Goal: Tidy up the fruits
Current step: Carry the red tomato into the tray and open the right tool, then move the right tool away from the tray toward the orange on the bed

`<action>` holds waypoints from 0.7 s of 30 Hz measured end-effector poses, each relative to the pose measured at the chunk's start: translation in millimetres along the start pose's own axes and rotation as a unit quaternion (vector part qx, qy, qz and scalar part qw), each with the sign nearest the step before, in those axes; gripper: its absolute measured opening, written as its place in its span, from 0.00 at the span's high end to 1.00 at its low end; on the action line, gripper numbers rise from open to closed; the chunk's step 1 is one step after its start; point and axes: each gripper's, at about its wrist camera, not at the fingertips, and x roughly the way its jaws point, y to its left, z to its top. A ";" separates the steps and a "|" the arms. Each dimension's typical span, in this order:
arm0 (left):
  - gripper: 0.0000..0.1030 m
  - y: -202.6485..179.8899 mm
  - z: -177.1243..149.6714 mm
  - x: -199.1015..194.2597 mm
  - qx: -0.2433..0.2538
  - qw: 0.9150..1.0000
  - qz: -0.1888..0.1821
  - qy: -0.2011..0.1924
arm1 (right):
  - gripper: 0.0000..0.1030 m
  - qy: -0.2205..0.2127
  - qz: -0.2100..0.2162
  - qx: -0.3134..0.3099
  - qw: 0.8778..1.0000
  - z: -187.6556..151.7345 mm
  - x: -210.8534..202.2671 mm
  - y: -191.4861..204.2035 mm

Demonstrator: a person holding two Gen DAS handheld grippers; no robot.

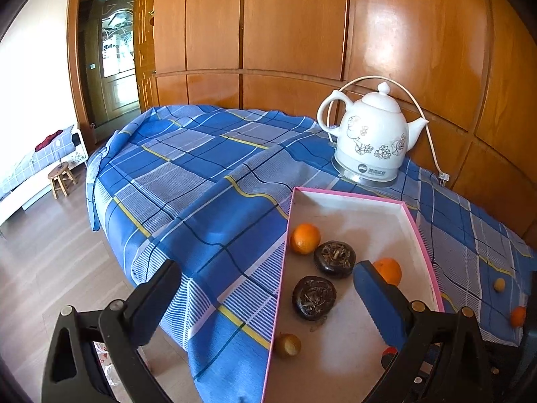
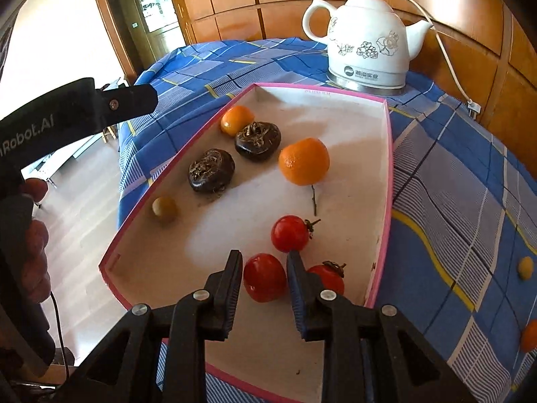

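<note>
A pink-rimmed white tray (image 2: 390,154) (image 1: 426,235) lies on the blue plaid cloth. It holds two oranges (image 2: 303,161) (image 2: 236,120), two dark brown fruits (image 2: 210,170) (image 2: 257,140), a small yellow-green fruit (image 2: 164,209) and three red tomatoes (image 2: 290,233) (image 2: 264,277) (image 2: 330,277). My right gripper (image 2: 265,268) stands with its fingers on either side of the nearest tomato, close to its sides. My left gripper (image 1: 265,282) is open wide and empty, over the tray's left edge. It also shows in the right wrist view (image 2: 127,100).
A white ceramic electric kettle (image 2: 364,38) (image 1: 369,137) with a cord stands behind the tray. A small yellow fruit (image 2: 525,267) and an orange (image 2: 530,336) lie on the cloth right of the tray. Wooden wardrobe panels stand behind; the floor drops off at left.
</note>
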 end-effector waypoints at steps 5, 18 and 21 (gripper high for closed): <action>0.00 -2.1 -0.5 -1.4 0.001 1.000 -0.004 0.000 | 0.67 -0.015 -0.005 0.004 1.000 -1.9 -13.9 1.5; 0.00 -15.9 -6.1 -8.5 0.016 1.000 -0.022 -0.003 | 0.42 -0.066 -0.061 0.017 0.996 -5.6 -46.4 1.7; 0.00 -18.9 -6.5 -11.0 0.020 0.999 -0.025 -0.006 | 0.42 -0.072 -0.073 0.020 0.995 -8.6 -50.8 0.8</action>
